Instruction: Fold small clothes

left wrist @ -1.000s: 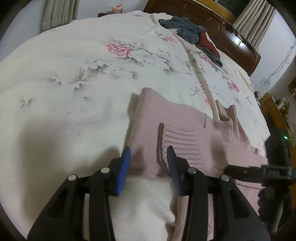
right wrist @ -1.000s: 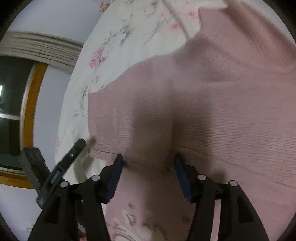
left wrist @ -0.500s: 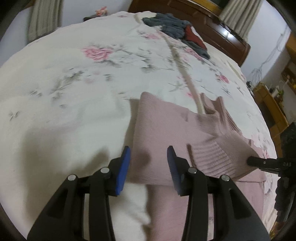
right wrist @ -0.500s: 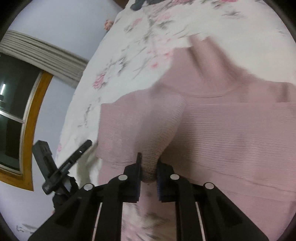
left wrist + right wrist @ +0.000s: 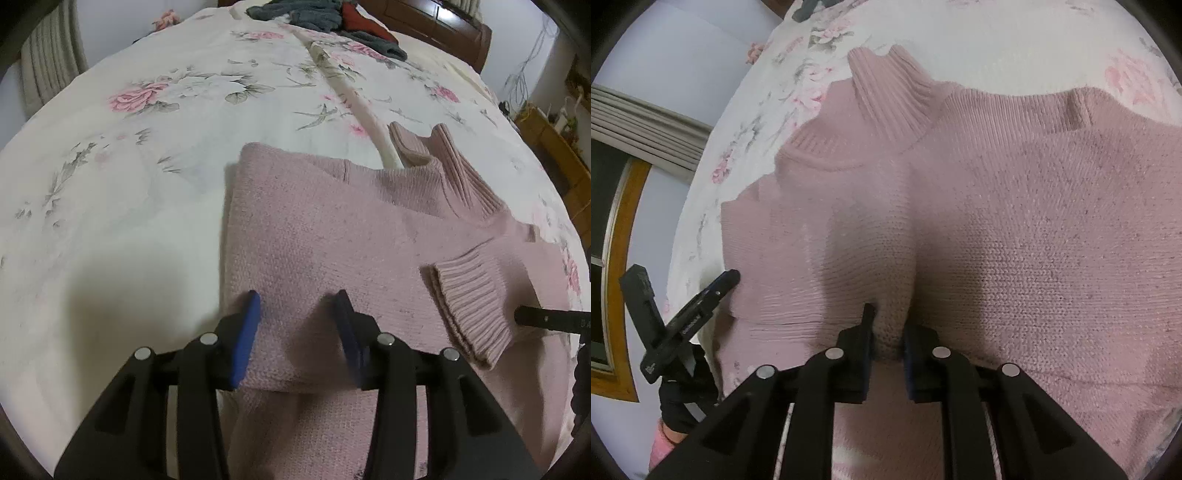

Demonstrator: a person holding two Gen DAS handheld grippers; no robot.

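On the far left of the left wrist view hangs a pale curtain (image 5: 48,70), beside the bed (image 5: 110,229), which carries a cream bedspread (image 5: 192,96) printed with pink roses. The left claw (image 5: 297,314) hovers low over the near edge of the pink sweater (image 5: 314,236), its blue-padded fingers (image 5: 245,332) spread apart and gripping nothing, the knit showing between them. The sweater lies flat on the bed with one side folded over the body. Its ribbed turtleneck collar (image 5: 458,173) points away toward the dark wooden headboard (image 5: 436,22), where a heap of grey and red clothes (image 5: 325,16) sits. Further right, a ribbed cuff (image 5: 472,310) rests on top of the folded body, and a black fingertip of the right claw (image 5: 546,319) enters from the right edge, right at that cuff.

In the right wrist view, a wood-framed window (image 5: 617,236) stands at the left. The left claw (image 5: 701,299) shows there with its tip at the sweater's (image 5: 1052,240) left edge. In the middle, the right claw (image 5: 888,328) is pinched tight on a raised ridge of the sleeve's knit (image 5: 890,295), which stands up between the fingers. The collar (image 5: 890,92) lies beyond it.
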